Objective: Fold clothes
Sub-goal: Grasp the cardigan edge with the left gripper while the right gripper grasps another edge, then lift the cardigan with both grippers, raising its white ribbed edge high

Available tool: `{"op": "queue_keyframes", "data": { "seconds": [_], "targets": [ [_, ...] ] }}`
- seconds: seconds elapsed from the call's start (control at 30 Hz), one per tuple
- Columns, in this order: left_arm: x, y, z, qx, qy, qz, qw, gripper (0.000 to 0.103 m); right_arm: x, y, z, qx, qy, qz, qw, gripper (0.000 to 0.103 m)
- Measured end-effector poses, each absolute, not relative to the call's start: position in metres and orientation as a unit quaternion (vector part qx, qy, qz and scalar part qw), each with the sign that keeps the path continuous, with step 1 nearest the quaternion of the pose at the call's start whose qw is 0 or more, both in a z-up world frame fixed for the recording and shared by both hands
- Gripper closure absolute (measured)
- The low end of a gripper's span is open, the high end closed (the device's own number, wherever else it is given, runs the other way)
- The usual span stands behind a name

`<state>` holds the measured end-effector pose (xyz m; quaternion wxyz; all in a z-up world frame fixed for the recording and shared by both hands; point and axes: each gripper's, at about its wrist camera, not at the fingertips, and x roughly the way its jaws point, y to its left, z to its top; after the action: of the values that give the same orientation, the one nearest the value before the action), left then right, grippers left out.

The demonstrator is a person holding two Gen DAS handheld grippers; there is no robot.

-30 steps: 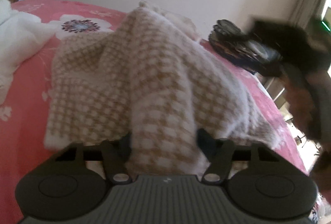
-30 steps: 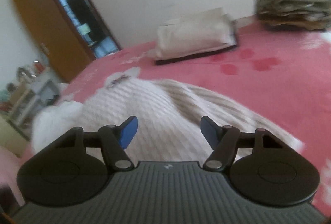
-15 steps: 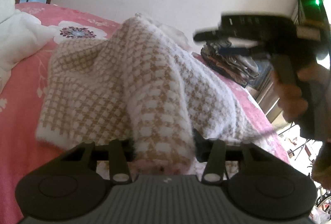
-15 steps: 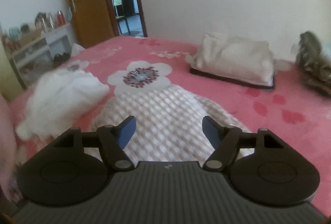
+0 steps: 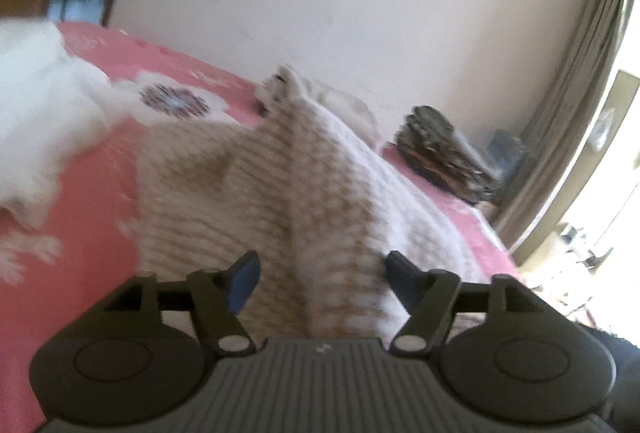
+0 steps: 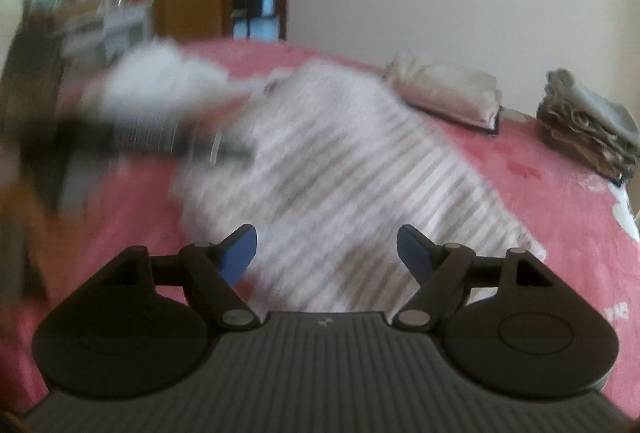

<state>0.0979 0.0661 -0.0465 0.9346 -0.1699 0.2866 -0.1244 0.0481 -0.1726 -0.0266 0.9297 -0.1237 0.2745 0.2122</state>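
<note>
Claws (image 5: 320,275) opening over sweater (image 5: 280,185)

daylight – glare from window (image 5: 600,217) | motion blur both views | fisheye-bent edges

A tan-and-white checked sweater (image 5: 304,193) lies across a pink bedspread (image 5: 92,201) printed with white flowers, one showing a dark purple centre (image 5: 174,101). A plain white fluffy garment (image 5: 36,121) sits beside it. On the far side of the bed, a cream folded cloth (image 6: 444,89) rests on a dark-edged base, near a grey-and-brown stack of folded clothes (image 6: 588,129). The black grippers' fingers (image 6: 239,253) carry blue pads.
</note>
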Motion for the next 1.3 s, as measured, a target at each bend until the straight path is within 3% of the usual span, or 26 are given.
{"op": "queue_keyframes", "data": {
  "seconds": [0.27, 0.33, 0.37, 0.43, 0.5, 0.57, 0.77, 1.0, 1.07, 1.13, 1.17, 1.23, 1.3],
  "targets": [
    [0.078, 0.089, -0.053, -0.083, 0.353, -0.023, 0.932, 0.02, 0.054, -0.086, -0.076, -0.299, 0.214, 0.19, 0.911, 0.02],
    [0.075, 0.089, -0.061, -0.052, 0.367, -0.019, 0.928, 0.019, 0.073, -0.078, -0.077, -0.32, 0.209, 0.162, 0.91, 0.028],
    [0.074, 0.085, -0.066, -0.031, 0.374, -0.021, 0.927, 0.019, 0.081, -0.078, -0.073, -0.323, 0.207, 0.148, 0.912, 0.047],
    [0.072, 0.076, -0.074, 0.013, 0.381, -0.03, 0.924, 0.018, 0.091, -0.091, -0.053, -0.281, 0.205, 0.143, 0.927, 0.059],
    [0.073, 0.066, -0.08, 0.042, 0.377, -0.046, 0.924, 0.017, 0.095, -0.111, -0.03, -0.227, 0.2, 0.14, 0.943, 0.084],
    [0.075, 0.053, -0.085, 0.073, 0.37, -0.065, 0.924, 0.013, 0.102, -0.136, -0.009, -0.172, 0.193, 0.126, 0.958, 0.091],
    [0.087, 0.014, -0.108, 0.192, 0.339, -0.091, 0.916, 0.012, 0.147, -0.234, 0.027, 0.001, 0.185, 0.043, 0.982, 0.097],
    [0.092, 0.002, -0.119, 0.243, 0.308, -0.09, 0.916, 0.012, 0.195, -0.322, -0.004, 0.123, 0.249, -0.026, 0.96, 0.094],
    [0.095, 0.006, -0.119, 0.23, 0.309, -0.1, 0.918, 0.022, 0.189, -0.324, -0.014, 0.112, 0.25, -0.021, 0.962, 0.091],
    [0.099, 0.005, -0.117, 0.218, 0.31, -0.11, 0.919, 0.044, 0.177, -0.32, -0.018, 0.088, 0.241, -0.022, 0.966, 0.082],
    [0.1, 0.005, -0.116, 0.214, 0.31, -0.113, 0.919, 0.047, 0.173, -0.32, -0.019, 0.083, 0.242, -0.022, 0.966, 0.081],
    [0.103, 0.001, -0.114, 0.221, 0.303, -0.106, 0.921, 0.071, 0.163, -0.321, -0.02, 0.072, 0.244, -0.023, 0.967, 0.08],
    [0.106, 0.001, -0.109, 0.217, 0.302, -0.096, 0.923, 0.084, 0.152, -0.321, -0.02, 0.063, 0.241, -0.021, 0.968, 0.078]
  ]
}}
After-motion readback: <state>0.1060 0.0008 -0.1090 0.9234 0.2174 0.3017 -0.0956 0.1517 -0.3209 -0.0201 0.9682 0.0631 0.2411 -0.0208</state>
